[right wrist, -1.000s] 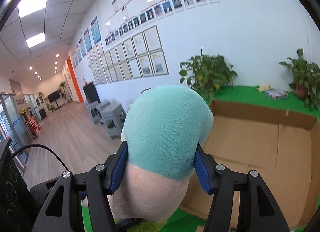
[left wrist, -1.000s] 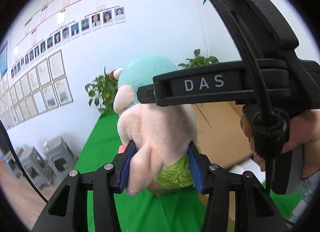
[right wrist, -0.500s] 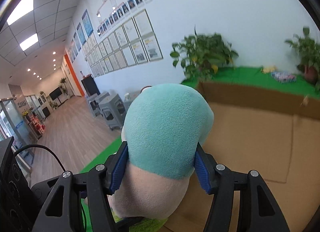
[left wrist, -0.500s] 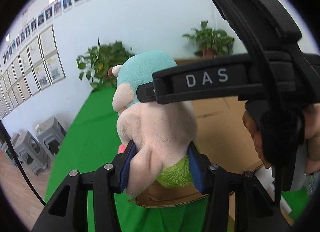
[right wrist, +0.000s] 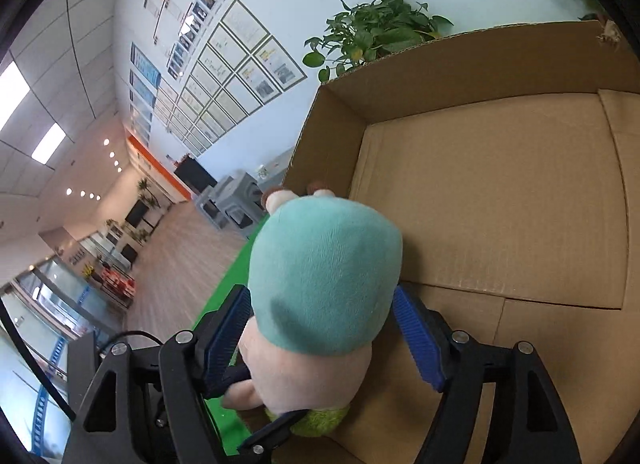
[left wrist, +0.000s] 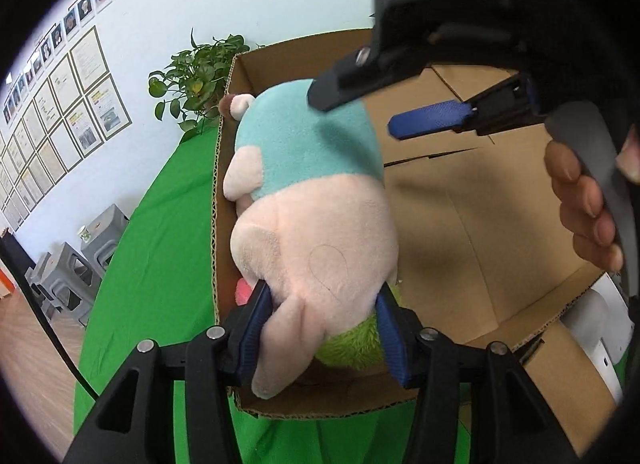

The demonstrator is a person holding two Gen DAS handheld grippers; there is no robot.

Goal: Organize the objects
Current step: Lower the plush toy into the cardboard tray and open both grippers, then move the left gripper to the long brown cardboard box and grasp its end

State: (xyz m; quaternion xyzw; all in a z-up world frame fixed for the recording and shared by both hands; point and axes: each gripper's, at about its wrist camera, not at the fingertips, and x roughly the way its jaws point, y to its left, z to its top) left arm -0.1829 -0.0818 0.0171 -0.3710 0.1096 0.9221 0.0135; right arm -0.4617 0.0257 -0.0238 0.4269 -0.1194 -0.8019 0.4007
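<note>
at the bottom of the left wrist view, the left gripper (left wrist: 320, 328) is clamped on the lower body of one plush toy (left wrist: 316, 200). the right gripper (right wrist: 320, 336) straddles its teal head, pads apart and clear. behind, centre frame, one open cardboard box (right wrist: 500, 200) sits on green cloth (left wrist: 160, 248); two potted plants (right wrist: 372, 36) stand at the top.

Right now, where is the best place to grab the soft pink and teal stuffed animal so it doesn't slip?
Grab the pink and teal plush toy at its narrow lower body, just above the green fuzzy base, coming from below with one finger on each side. The left gripper already pinches there, where the plush squashes in. The rounded teal head is wider, so the right gripper stands open around it and would probably slide off.
</note>
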